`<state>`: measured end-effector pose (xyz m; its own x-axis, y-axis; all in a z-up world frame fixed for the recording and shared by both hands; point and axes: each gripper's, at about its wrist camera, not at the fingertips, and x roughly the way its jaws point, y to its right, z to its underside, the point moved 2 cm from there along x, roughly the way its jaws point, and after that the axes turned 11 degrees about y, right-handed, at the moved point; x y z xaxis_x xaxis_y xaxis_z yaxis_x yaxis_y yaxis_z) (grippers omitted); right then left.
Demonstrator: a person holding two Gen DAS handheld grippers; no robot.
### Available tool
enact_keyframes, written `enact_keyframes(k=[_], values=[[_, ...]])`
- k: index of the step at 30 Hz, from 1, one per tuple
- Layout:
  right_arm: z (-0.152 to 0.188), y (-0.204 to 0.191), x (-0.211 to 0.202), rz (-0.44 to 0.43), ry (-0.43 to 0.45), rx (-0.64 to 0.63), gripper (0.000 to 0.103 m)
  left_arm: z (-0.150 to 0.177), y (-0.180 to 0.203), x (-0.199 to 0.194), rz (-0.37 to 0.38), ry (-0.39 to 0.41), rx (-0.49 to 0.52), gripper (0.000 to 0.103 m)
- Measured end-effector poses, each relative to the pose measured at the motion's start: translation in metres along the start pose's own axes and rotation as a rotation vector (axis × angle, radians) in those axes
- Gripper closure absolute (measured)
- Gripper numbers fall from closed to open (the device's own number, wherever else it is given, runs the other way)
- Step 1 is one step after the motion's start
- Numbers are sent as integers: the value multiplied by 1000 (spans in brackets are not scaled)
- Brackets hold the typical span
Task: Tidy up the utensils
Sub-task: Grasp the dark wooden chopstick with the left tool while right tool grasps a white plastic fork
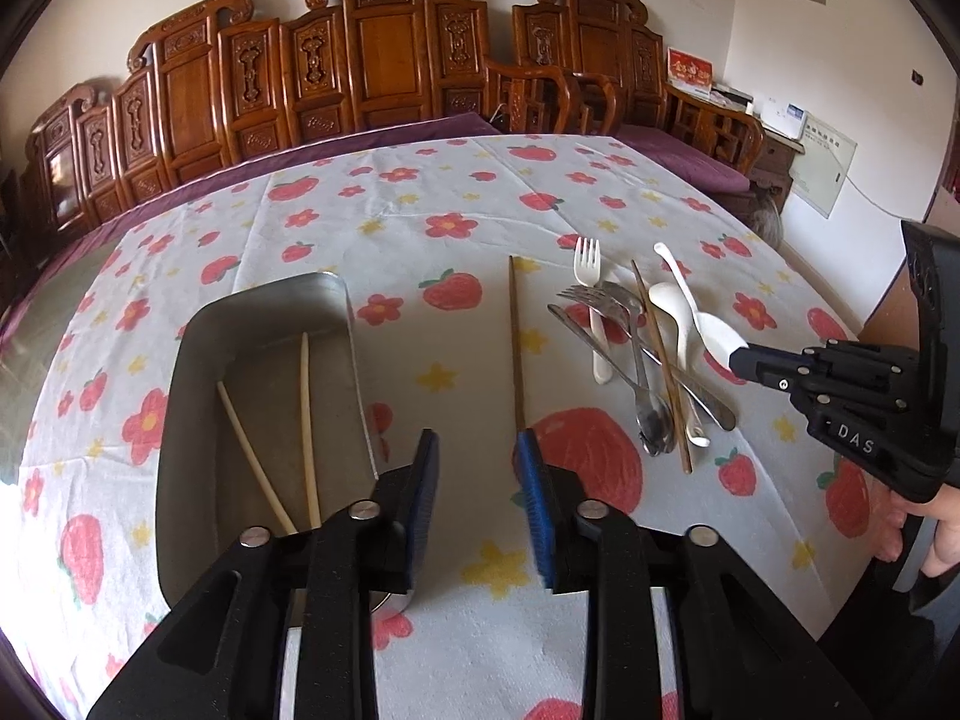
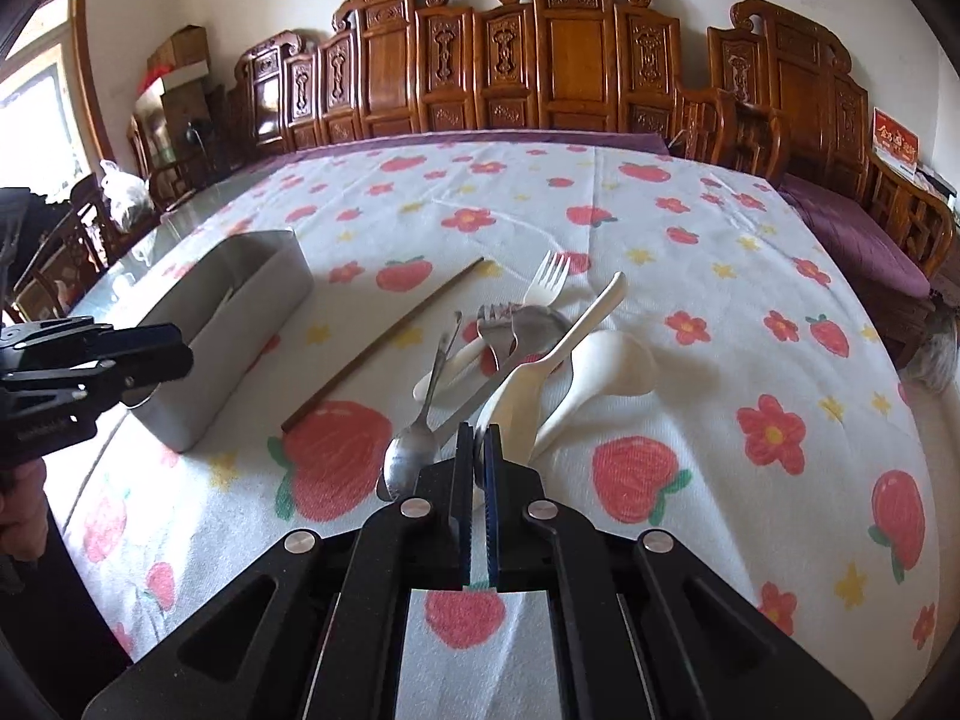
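Right now the right gripper (image 2: 478,438) is pinching the bowl end of a white plastic spoon (image 2: 591,318) at the near edge of the utensil pile (image 1: 636,354), its jaws pressed together on the plastic. Its handle is slanting up over the pile, which is lying well to the right of the metal tray (image 1: 198,372) on the strawberry tablecloth (image 1: 420,216). Between tray and pile, a single brown chopstick (image 1: 515,342) is resting on the cloth. Two pale chopsticks (image 1: 307,420) are lying inside the tray. The left gripper (image 1: 477,468) is hovering just beside the tray's right wall, jaws spread wide and holding nothing.
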<state>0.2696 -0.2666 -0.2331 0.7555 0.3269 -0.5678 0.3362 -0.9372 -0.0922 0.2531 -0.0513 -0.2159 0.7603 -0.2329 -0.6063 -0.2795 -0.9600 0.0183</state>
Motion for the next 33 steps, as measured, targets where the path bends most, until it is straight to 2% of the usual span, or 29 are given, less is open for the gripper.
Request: enact_keyframes(k=[11,18,25,33], values=[[-5,7,3,-33,25,8,99,-9,21,32,-9,-68,67,74],[-8,6,5,-56,29,16,99,-11,24,71,1,-154,39,74],[-10,4,6,-68,35,24,99,-13,26,98,4,-211,29,80],[-12,0,6,-80,36,20,99,-10,25,118,-12,-263,20,93]])
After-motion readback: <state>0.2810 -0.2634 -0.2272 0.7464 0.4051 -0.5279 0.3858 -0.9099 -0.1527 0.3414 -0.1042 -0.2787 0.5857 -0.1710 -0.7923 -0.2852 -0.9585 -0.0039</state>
